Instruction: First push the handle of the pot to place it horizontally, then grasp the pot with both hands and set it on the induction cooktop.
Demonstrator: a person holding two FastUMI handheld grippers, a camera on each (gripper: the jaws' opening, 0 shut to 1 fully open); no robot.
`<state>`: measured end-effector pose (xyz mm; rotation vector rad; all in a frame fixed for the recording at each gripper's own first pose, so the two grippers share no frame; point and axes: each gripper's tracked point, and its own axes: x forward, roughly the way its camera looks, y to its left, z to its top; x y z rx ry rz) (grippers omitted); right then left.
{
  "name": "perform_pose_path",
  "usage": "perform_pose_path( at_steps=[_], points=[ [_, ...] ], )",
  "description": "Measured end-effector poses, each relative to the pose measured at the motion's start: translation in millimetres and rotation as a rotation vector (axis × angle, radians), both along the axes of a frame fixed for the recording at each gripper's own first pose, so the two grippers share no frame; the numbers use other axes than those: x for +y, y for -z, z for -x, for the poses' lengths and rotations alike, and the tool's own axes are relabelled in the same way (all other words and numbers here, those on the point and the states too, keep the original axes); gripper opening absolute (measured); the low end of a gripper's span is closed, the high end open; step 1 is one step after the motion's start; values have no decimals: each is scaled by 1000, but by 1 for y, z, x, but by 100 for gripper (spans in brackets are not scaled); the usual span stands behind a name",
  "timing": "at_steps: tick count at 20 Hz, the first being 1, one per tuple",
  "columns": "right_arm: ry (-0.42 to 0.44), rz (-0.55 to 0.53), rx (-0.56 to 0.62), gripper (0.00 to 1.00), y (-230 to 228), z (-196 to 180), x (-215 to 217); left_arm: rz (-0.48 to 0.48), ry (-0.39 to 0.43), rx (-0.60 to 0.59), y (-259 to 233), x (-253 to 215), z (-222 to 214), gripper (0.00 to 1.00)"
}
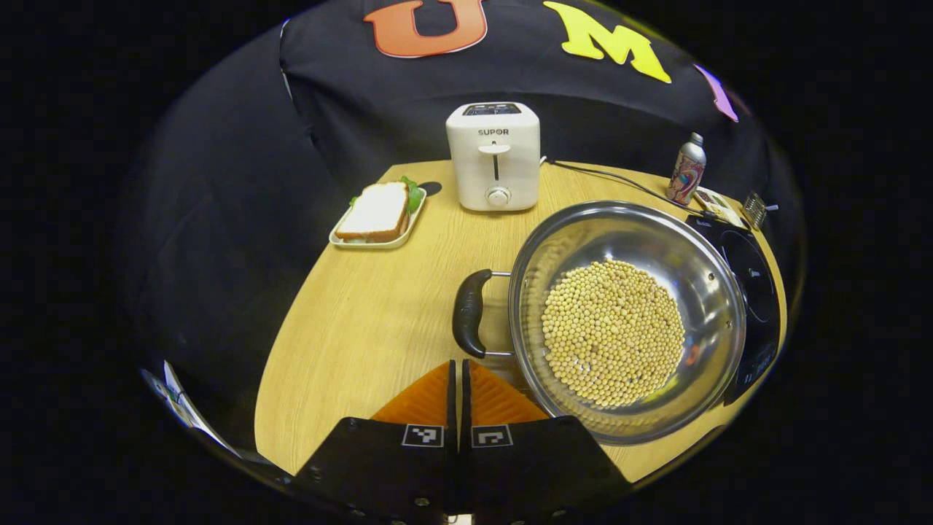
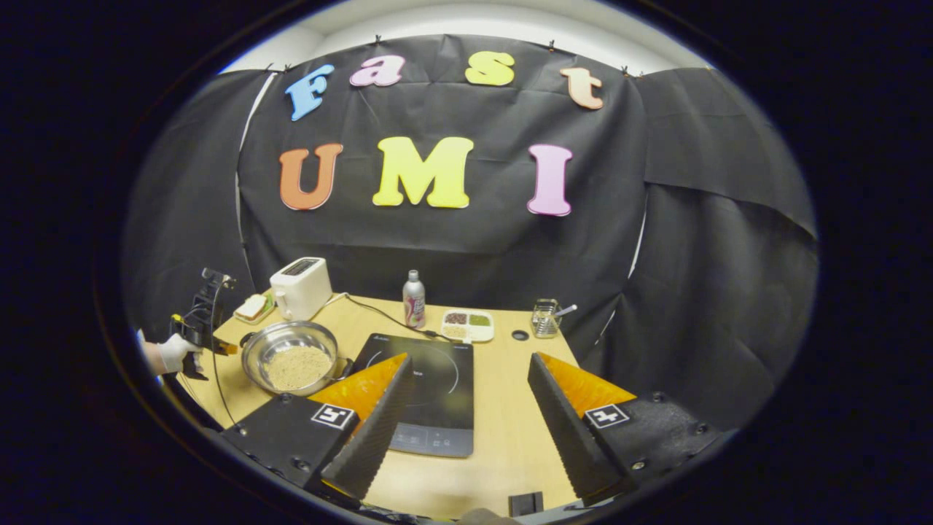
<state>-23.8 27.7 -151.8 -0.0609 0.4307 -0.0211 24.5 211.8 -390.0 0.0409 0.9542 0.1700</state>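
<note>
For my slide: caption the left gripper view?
Shut left gripper nears black handle of bean-filled steel pot.

Bean-filled steel pot (image 1: 627,321) beside black induction cooktop (image 2: 430,390).

A shiny silver steel pot (image 1: 641,240) is filled with pale yellow beans (image 1: 612,332); its curved handle (image 1: 470,312) is black. A white toaster (image 1: 494,155) is set on light wood-grain table (image 1: 364,321).

Black claw (image 1: 459,364) bodies with square coded markers, ribbed fingers, screws, white glove (image 2: 175,352)
</note>
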Motion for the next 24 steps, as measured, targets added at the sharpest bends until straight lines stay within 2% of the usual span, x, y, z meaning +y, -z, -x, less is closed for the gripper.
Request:
perform_pose_path(
  at_steps=[1,3,4,5,7,8,9,10,13,14,15,18,24],
  points=[
    [-11,-3,8,98,3,0,6,-2,2,-27,-7,0,-2,8],
    [-33,-14,18,97,10,-3,17,9,27,-63,-21,-1,2,7],
    [-46,-20,24,97,14,-4,24,3,34,-75,-29,1,6,14],
    [-64,-28,26,100,16,-5,33,-3,41,-83,-33,6,8,27],
    [-111,-37,35,98,23,-9,55,-33,37,-107,-44,14,10,63],
    [-135,-38,36,98,25,-11,64,-41,33,-131,-50,16,9,58],
    [-152,-33,42,97,28,-15,72,-31,33,-147,-54,14,7,100],
    [-170,-30,43,100,31,-18,80,-18,33,-146,-55,9,9,96],
    [-220,-26,66,97,44,-30,108,3,49,-167,-60,1,7,97],
    [-235,-24,78,100,51,-34,117,13,54,-173,-61,-3,4,97],
    [-248,-24,98,97,59,-38,127,19,62,-182,-62,-7,-2,97],
    [-291,-70,156,100,82,-56,159,33,84,-185,-57,-14,-19,97],
    [-309,-133,315,99,143,-100,207,64,80,-128,-30,-18,-40,97]
  ],
)
